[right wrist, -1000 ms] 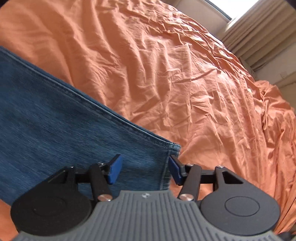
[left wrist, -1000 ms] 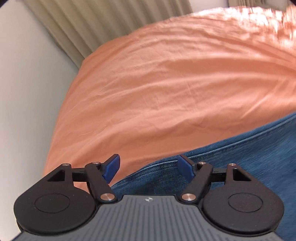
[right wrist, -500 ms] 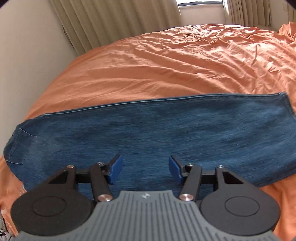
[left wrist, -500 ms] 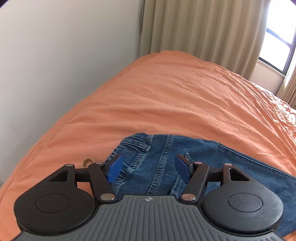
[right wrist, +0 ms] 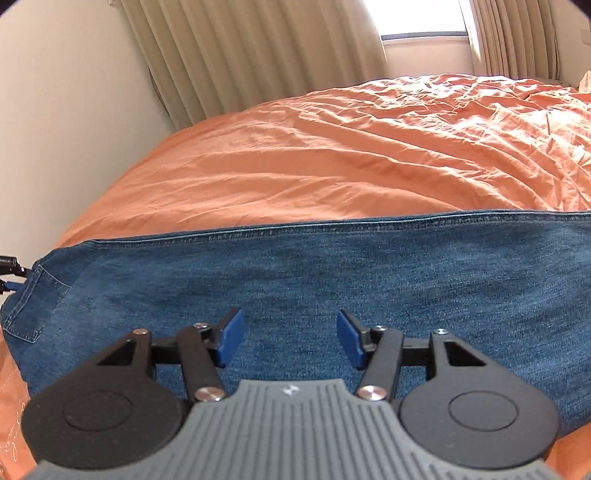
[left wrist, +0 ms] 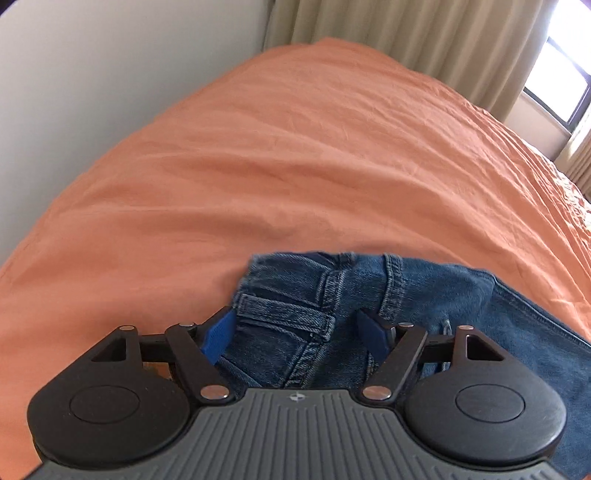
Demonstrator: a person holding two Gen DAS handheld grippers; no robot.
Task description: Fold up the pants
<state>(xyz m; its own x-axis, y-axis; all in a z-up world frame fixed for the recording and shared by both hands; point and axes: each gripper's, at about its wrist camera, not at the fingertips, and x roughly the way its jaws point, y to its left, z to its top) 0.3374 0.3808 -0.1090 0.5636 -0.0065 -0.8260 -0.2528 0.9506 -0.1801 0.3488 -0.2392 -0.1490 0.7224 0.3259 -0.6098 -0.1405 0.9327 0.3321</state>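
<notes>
Blue jeans [right wrist: 332, 273] lie flat on an orange bedsheet [right wrist: 332, 158], folded lengthwise, stretched left to right. Their waistband end with belt loop and pocket seams [left wrist: 295, 314] shows in the left wrist view. My left gripper [left wrist: 297, 334] is open, its blue pads either side of the waistband corner, just above it. My right gripper [right wrist: 288, 338] is open and empty, hovering over the middle of the leg. The left gripper's tip [right wrist: 9, 273] shows at the left edge of the right wrist view, near the back pocket [right wrist: 33, 306].
The bed [left wrist: 295, 166] runs to a white wall [left wrist: 92, 74] on the left and beige curtains [right wrist: 258, 51] with a window [right wrist: 421, 18] behind. The sheet is wrinkled on the far right.
Both grippers swung from looking down at the sheet and hem to facing across the bed. The left one now sits closer over the waistband; the right moved in lower over the leg.
</notes>
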